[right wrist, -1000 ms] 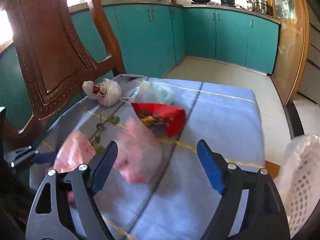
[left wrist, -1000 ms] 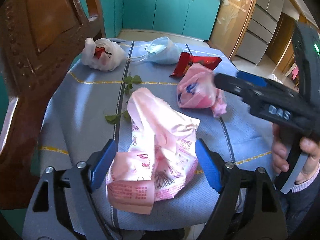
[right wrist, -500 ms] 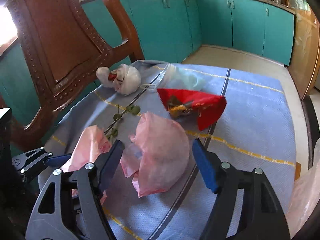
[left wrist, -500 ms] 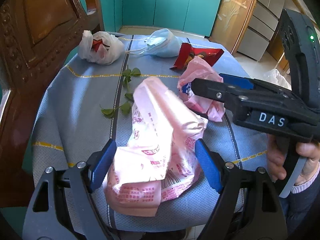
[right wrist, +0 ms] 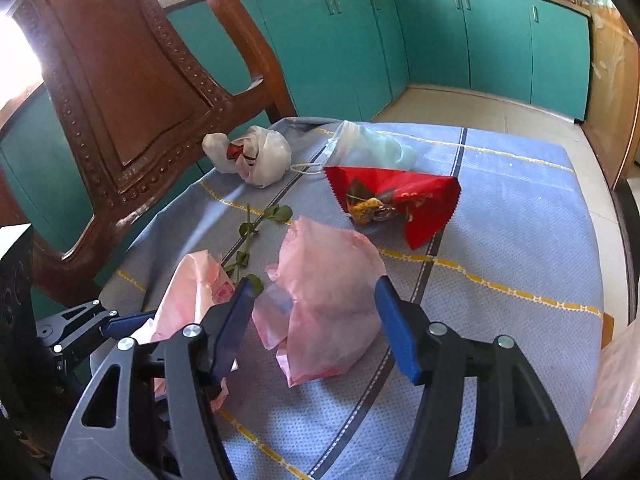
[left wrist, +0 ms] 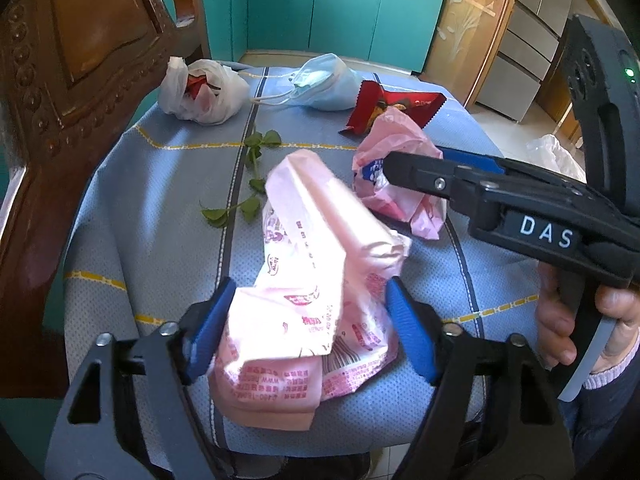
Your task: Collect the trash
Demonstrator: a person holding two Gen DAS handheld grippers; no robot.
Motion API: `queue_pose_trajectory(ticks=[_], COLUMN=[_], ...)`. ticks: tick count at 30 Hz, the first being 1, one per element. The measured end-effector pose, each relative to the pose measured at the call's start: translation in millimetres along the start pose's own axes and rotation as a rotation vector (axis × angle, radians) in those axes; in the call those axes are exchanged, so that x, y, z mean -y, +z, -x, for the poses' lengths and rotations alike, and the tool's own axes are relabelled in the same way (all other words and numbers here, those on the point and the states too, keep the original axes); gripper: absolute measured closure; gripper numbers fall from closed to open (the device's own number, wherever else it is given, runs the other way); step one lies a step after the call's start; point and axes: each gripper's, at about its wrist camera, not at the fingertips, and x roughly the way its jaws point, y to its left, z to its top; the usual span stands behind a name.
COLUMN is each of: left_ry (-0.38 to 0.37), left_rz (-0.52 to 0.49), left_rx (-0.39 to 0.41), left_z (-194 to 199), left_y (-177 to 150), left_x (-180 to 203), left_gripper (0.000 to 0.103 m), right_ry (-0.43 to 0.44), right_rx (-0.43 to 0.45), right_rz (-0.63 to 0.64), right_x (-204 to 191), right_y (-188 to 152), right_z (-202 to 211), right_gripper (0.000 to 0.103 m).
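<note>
A printed pink wrapper (left wrist: 308,304) lies between the fingers of my left gripper (left wrist: 308,336), whose pads touch its sides. It also shows in the right wrist view (right wrist: 192,304). A crumpled pink bag (right wrist: 324,300) sits between the open fingers of my right gripper (right wrist: 316,320), which do not press it. The bag (left wrist: 396,176) shows beside the right gripper's fingers (left wrist: 424,176) in the left wrist view. A red snack packet (right wrist: 396,204), a blue face mask (right wrist: 376,150), a knotted white bag (right wrist: 256,156) and a leafy stem (right wrist: 252,232) lie farther back on the blue cloth (right wrist: 516,216).
A carved wooden chair back (right wrist: 132,92) stands at the table's left edge. Teal cabinets (right wrist: 440,40) line the far wall. A white plastic bag (left wrist: 556,156) lies on the floor to the right.
Both grippers have moved forward. The left fingers have narrowed onto the pink wrapper. The right fingers now straddle the pink bag and have narrowed a little.
</note>
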Motion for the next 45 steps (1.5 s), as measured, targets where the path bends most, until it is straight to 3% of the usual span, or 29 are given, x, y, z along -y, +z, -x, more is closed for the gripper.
queue_pose_trajectory(ticks=[3,9,14,21,37,45], left_ry=[0.015,0.049,0.098,0.105,0.092,0.089], left_rz=[-0.029,-0.07,-0.102,-0.085,-0.092,-0.097], left_rx=[0.005,0.01,0.039,0.079,0.093,0.09], left_z=[1.6,8.8,21.8,40.2,44.2,43.4], left_y=[-2.6,-8.4,-12.6,-8.5,-8.9,-11.2], left_x=[3.1,7.1,11.0,8.2,22.1,26.0], left_gripper=[0.045,0.065,0.066,0.066,0.066,0.066], right_ry=[0.002,-0.005,-0.03,-0.07,-0.109,-0.131], right_rx=[0.01,0.041,0.093,0.136,0.161,0.129], right_rz=[0.007,0.027,0.048,0.06,0.062,0.056], right_x=[-2.7,-6.4,-4.8,2.1,5.9,7.1], right_y=[-1.4,-4.0,-4.8,-9.2,-15.8,-18.6], right_z=[3.7,24.4,49.1,70.2,86.2,77.1], right_gripper=[0.055,0.055,0.055,0.055,0.059,0.059])
